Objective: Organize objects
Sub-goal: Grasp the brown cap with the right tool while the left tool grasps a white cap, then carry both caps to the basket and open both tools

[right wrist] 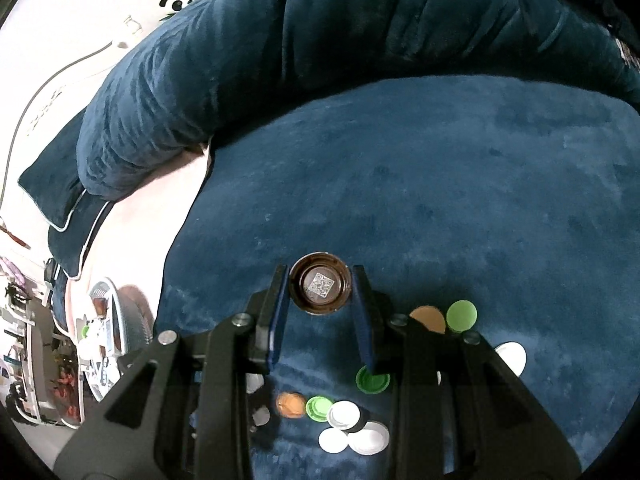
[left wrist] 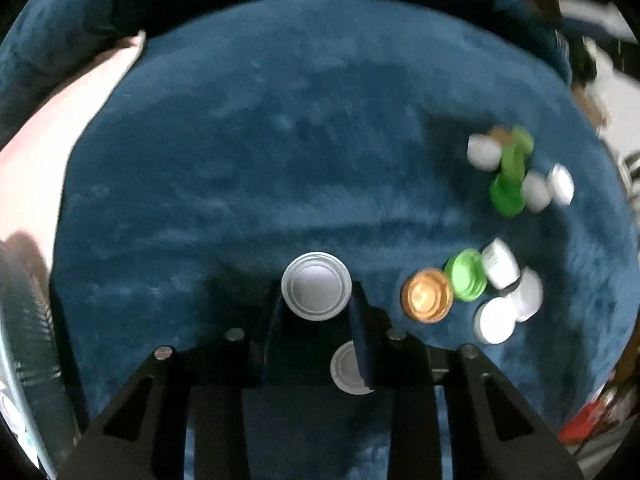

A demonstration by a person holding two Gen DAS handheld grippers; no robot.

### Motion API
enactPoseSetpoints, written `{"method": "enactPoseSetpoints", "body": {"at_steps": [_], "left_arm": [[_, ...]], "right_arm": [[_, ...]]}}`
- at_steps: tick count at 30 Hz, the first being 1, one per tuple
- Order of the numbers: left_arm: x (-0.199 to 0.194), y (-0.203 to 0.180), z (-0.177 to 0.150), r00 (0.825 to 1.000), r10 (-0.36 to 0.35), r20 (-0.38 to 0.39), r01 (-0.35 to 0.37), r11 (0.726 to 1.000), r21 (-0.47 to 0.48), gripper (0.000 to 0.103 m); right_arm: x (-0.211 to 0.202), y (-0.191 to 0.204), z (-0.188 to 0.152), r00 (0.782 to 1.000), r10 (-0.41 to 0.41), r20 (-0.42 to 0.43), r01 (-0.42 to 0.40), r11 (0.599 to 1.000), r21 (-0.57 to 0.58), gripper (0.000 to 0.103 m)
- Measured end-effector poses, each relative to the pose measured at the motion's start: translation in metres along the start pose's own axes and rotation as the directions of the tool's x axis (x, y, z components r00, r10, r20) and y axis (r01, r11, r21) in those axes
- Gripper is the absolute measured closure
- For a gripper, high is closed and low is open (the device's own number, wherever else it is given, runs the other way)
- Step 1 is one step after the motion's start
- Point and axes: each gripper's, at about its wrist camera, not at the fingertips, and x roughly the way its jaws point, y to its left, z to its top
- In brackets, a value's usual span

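Observation:
In the left wrist view my left gripper [left wrist: 318, 294] is shut on a silver bottle cap [left wrist: 316, 280] that rests on the blue velvet cushion [left wrist: 280, 140]. A white cap [left wrist: 346, 368] lies just under its right finger. In the right wrist view my right gripper [right wrist: 320, 294] is shut on a dark brown cap [right wrist: 320, 286], hollow side up with a square code inside, held above the cushion [right wrist: 440, 180]. Loose caps lie to the right of the left gripper: an orange cap [left wrist: 427, 295], a green cap [left wrist: 466, 275] and white caps [left wrist: 500, 266].
A blurred second cluster of green and white caps [left wrist: 514, 176] lies farther right. Under the right gripper are orange [right wrist: 291, 404], green [right wrist: 373, 378] and white [right wrist: 370, 438] caps. A blue pillow [right wrist: 240, 60] backs the seat. A cluttered floor with a white basket [right wrist: 102, 320] lies left.

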Motion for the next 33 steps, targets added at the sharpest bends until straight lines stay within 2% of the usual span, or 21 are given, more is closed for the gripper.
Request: {"method": "enactPoseSetpoints", "body": {"at_steps": [3,7,10,16,18,22,25,27,30,33], "left_arm": [[-0.026,0.015,0.0,0.998,0.003,0.064,0.001,0.998,-0.061,0.071],[-0.066,0.037,-0.001,0.988,0.055,0.146,-0.038,0.992,-0.118,0.071],[-0.101,0.053,-0.005,0.97,0.111,0.214,-0.081,0.986,-0.142,0.071],[-0.151,0.101,-0.018,0.93,0.226,0.289,-0.169,0.963,-0.21,0.071],[-0.161,0.119,-0.023,0.92,0.258,0.294,-0.187,0.95,-0.248,0.071],[-0.183,0.169,-0.044,0.901,0.333,0.277,-0.225,0.906,-0.359,0.071],[-0.192,0.205,-0.063,0.891,0.38,0.247,-0.244,0.862,-0.445,0.071],[-0.196,0.225,-0.075,0.888,0.402,0.223,-0.254,0.833,-0.491,0.071],[-0.194,0.241,-0.09,0.888,0.417,0.193,-0.264,0.807,-0.528,0.071],[-0.187,0.253,-0.098,0.896,0.414,0.163,-0.266,0.792,-0.55,0.071]], "right_arm": [[-0.002,0.01,-0.003,1.0,0.004,0.002,-0.004,1.0,-0.008,0.072],[-0.009,0.027,-0.008,1.0,0.024,0.008,-0.023,0.999,-0.03,0.072],[-0.015,0.045,-0.013,0.999,0.051,0.016,-0.05,0.997,-0.054,0.072],[-0.008,0.103,-0.027,0.992,0.124,-0.006,-0.123,0.984,-0.13,0.072],[-0.001,0.132,-0.032,0.988,0.154,-0.03,-0.157,0.972,-0.176,0.072],[0.018,0.194,-0.046,0.976,0.199,-0.09,-0.217,0.934,-0.286,0.072],[0.039,0.239,-0.064,0.951,0.253,-0.178,-0.301,0.889,-0.344,0.072],[0.053,0.267,-0.079,0.933,0.274,-0.232,-0.346,0.86,-0.376,0.072],[0.073,0.3,-0.098,0.907,0.299,-0.296,-0.402,0.825,-0.397,0.072],[0.093,0.313,-0.108,0.878,0.317,-0.359,-0.442,0.824,-0.354,0.071]]}}
